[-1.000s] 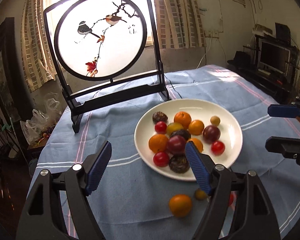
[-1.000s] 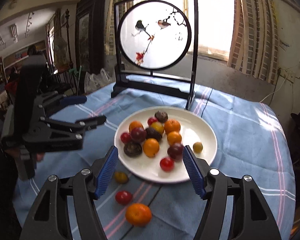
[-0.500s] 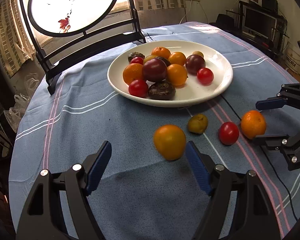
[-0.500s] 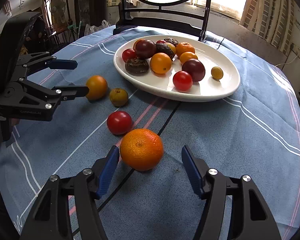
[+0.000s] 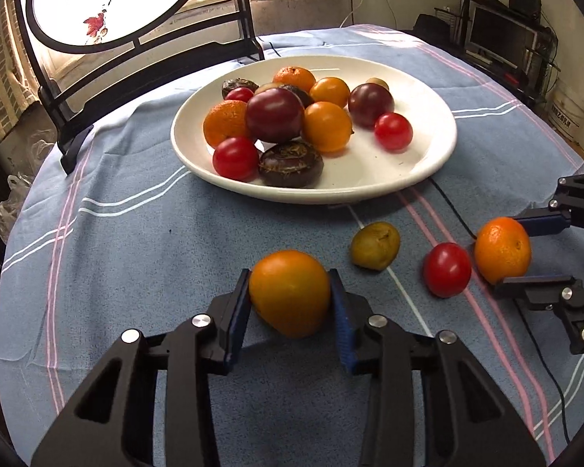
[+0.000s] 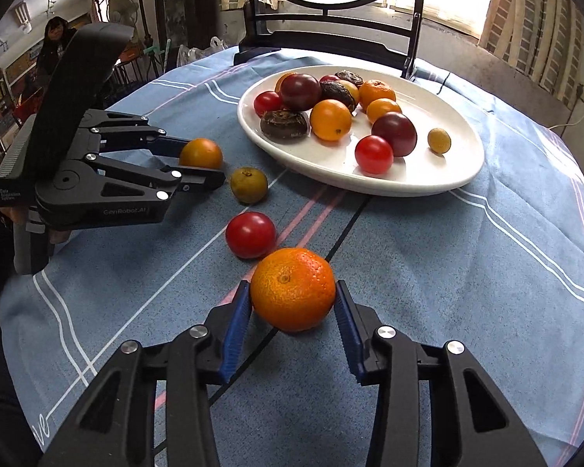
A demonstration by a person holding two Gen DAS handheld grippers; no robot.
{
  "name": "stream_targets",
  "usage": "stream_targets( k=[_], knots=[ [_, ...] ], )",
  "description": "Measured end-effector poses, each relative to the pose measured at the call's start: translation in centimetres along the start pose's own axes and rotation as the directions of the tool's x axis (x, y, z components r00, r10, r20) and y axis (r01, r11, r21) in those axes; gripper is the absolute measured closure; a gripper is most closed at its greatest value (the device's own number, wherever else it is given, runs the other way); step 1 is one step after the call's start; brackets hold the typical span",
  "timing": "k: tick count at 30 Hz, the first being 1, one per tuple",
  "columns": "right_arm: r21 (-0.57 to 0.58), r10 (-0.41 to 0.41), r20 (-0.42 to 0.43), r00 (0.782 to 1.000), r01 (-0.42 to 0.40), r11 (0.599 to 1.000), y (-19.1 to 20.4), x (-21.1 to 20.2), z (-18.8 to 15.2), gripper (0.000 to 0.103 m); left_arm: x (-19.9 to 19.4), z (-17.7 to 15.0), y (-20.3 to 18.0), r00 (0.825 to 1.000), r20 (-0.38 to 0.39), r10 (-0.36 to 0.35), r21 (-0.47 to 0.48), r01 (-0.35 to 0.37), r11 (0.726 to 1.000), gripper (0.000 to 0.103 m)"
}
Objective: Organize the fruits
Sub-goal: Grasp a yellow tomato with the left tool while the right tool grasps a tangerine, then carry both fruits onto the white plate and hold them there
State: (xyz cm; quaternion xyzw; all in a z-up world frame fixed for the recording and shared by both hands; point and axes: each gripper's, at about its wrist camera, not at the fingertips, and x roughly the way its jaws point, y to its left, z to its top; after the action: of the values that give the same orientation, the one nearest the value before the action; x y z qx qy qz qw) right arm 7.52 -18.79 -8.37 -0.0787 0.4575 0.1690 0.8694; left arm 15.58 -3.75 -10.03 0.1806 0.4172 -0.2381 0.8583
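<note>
Left wrist view sits low behind its own fingers, close over the tablecloth (image 5: 128, 233), facing the white plate (image 5: 428, 163) and the window — right wrist view does likewise from the opposite side. The 2 share the plate and loose fruit — each catches the other gripper.

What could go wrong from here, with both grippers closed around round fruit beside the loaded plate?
1. The left gripper and right gripper pinch the smooth orange fruit and the mandarin only at their sides; either could squirt out.
2. The red tomato lies right by the mandarin; a nudge might roll it.
3. The white plate is heaped; dropping more on could dislodge the pile.
</note>
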Motion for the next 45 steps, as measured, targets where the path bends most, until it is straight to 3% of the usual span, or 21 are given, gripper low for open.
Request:
stream_targets(
  k=[8,13,18,22,27,34,42,45],
  knots=[
    [0.023,-0.002,0.043,0.999,0.001,1.000,-0.7,-2.1,0.2,0.060,-4.5,1.3,0.3,0.994,0.113,0.000,-0.024,0.003,1.000,0.066],
    [0.041,-0.040,0.151,0.988,0.034,0.999,-1.9,-5.2,2.8,0.060,-8.1,4.8,0.6,0.972,0.235,0.029,-0.055,-0.017,0.998,0.066],
    [0.083,-0.065,0.260,0.963,0.045,0.996,-3.3,-7.3,6.6,0.060,-8.9,8.8,0.3,0.951,0.300,0.072,-0.105,-0.042,0.994,0.066],
    [0.126,-0.066,0.319,0.945,0.027,0.992,-4.5,-7.4,9.4,0.060,-7.7,11.0,0.0,0.944,0.305,0.126,-0.151,-0.083,0.985,0.066],
    [0.190,-0.107,0.334,0.937,0.044,0.981,-5.4,-6.0,11.5,0.060,-5.4,12.2,0.8,0.946,0.271,0.179,-0.234,-0.116,0.965,0.066],
    [0.222,-0.082,0.323,0.943,0.009,0.975,-5.3,-3.0,12.2,0.060,-2.9,11.5,1.2,0.958,0.233,0.170,-0.246,-0.111,0.963,0.066],
    [0.234,-0.118,0.276,0.954,0.052,0.971,-5.7,-1.2,11.9,0.060,-1.3,11.0,1.1,0.953,0.197,0.228,-0.239,-0.179,0.954,0.066],
    [0.236,-0.127,0.276,0.953,0.061,0.970,-5.7,-1.1,11.9,0.060,-1.2,11.0,1.1,0.955,0.195,0.222,-0.236,-0.174,0.956,0.066]
  ],
)
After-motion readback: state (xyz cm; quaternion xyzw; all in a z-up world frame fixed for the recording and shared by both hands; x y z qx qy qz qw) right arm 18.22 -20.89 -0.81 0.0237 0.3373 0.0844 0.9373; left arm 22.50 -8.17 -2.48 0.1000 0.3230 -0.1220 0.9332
